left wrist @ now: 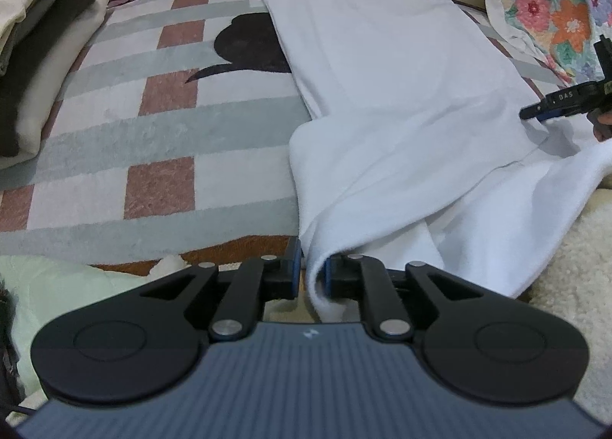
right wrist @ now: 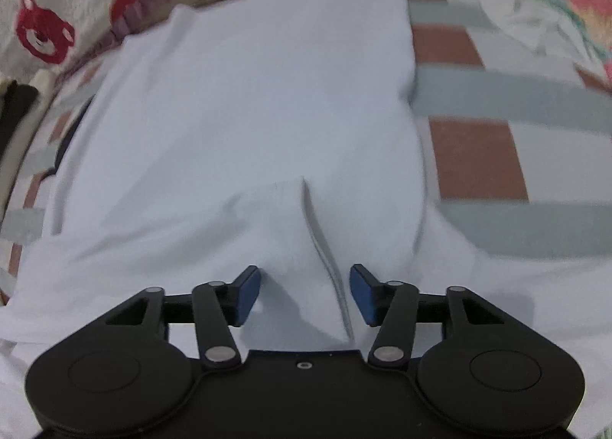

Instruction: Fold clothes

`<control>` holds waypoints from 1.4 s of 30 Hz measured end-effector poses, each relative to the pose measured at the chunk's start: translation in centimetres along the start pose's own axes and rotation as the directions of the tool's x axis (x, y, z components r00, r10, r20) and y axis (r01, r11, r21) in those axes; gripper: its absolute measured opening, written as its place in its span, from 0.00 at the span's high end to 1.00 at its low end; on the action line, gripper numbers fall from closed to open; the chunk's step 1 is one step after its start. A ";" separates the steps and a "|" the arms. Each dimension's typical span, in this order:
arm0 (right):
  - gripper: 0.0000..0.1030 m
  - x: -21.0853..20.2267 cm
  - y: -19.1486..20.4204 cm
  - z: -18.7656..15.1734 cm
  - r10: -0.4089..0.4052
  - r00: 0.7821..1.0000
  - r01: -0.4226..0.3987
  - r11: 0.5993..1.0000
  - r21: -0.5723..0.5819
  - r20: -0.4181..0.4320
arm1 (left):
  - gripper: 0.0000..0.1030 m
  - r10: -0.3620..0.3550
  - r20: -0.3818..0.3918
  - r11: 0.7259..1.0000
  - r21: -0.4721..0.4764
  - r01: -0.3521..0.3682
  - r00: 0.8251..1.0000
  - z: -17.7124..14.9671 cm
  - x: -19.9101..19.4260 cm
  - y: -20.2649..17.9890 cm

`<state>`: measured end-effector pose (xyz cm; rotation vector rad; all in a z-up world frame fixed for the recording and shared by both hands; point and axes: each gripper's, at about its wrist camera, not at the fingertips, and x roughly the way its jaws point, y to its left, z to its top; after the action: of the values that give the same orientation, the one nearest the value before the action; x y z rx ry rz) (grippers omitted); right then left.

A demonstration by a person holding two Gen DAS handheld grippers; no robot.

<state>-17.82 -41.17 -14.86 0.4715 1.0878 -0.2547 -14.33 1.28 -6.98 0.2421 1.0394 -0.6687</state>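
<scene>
Left gripper (left wrist: 311, 270) clamped on white garment (left wrist: 401, 102) edge (near corner); right gripper (right wrist: 305, 291) jaws apart above the cloth.

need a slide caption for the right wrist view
Open right claw over a white garment's raised fold on a checked blanket.

1. The white cloth garment (left wrist: 401, 102) looks soft, matt and faintly fleecy.
2. The checked pink, grey and white blanket (left wrist: 153, 140) beneath it is plush with a short pile.
3. The black plastic left tongs (left wrist: 310, 271) are matt, with blue rubbery pads (left wrist: 295, 267) and shiny metal rivets (left wrist: 227, 327).
</scene>
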 end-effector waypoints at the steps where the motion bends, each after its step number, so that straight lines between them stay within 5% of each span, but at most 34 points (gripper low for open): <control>1: 0.44 0.1 0.3 0.0 -0.002 1.000 0.002 1.000 -0.010 0.011 | 0.89 -0.007 0.006 1.000 -0.005 0.007 1.000 0.0 0.0 0.1; 3: 0.91 0.2 1.5 0.7 -0.021 0.999 0.020 0.999 -0.042 -0.031 | 0.88 -0.037 0.033 0.999 -0.027 0.038 0.999 0.0 -0.4 0.4; 9: 0.92 -4.3 7.6 4.8 0.129 0.977 -0.110 0.987 -0.117 0.168 | 0.82 -0.079 0.073 0.993 -0.077 0.085 0.994 0.1 -0.9 1.2; 15: 0.92 -11.5 12.0 9.2 0.119 0.911 -0.014 0.966 -0.258 0.394 | 0.74 -0.114 0.060 0.989 -0.085 0.119 0.992 0.4 -0.8 1.2; 19: 0.92 -15.7 11.0 11.0 0.057 0.874 0.057 0.974 -0.218 0.482 | 0.51 -0.153 0.057 0.980 -0.121 0.159 0.987 1.9 -1.0 1.3; 25: 0.91 -17.8 10.5 10.2 0.036 0.857 0.099 0.968 -0.232 0.514 | 0.49 -0.158 -0.068 0.986 -0.064 0.154 0.985 3.2 2.5 -1.1; 27: 0.91 -17.9 9.8 8.9 0.034 0.856 0.084 0.975 -0.204 0.516 | 0.58 -0.172 -0.097 0.983 -0.075 0.165 0.980 3.0 3.5 -1.4; 28: 0.91 -17.8 9.6 8.5 0.033 0.859 0.074 0.979 -0.189 0.511 | 0.94 -0.171 -0.084 0.983 -0.084 0.164 0.982 2.9 3.4 -1.3; 29: 0.91 -17.7 9.3 8.0 0.032 0.863 0.065 0.983 -0.174 0.505 | 0.97 -0.151 -0.048 0.985 -0.086 0.146 0.987 2.8 2.6 -1.3; 32: 0.91 -17.4 7.9 6.9 0.031 0.873 0.038 0.991 -0.130 0.487 | 0.98 -0.052 0.090 0.994 -0.092 0.060 0.995 2.3 -0.8 -1.4; 35: 0.91 -17.6 6.7 5.1 0.012 0.885 0.040 0.994 -0.101 0.466 | 0.98 0.046 0.171 0.988 -0.152 -0.020 0.984 0.8 -4.1 -2.4; 39: 0.91 -16.1 4.3 1.7 -0.026 0.928 0.045 0.998 -0.042 0.372 | 0.98 0.171 0.119 0.979 -0.133 -0.155 0.978 -1.2 -3.4 -4.3; 42: 0.91 -12.9 1.8 -0.8 -0.069 0.963 0.066 0.998 0.021 0.259 | 0.97 0.171 0.072 0.978 -0.132 -0.161 0.983 -1.0 -2.5 -3.7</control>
<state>-23.48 -39.60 -3.20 0.3997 0.8467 -0.3730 -18.12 -0.12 -4.86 0.1876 0.9656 -0.4570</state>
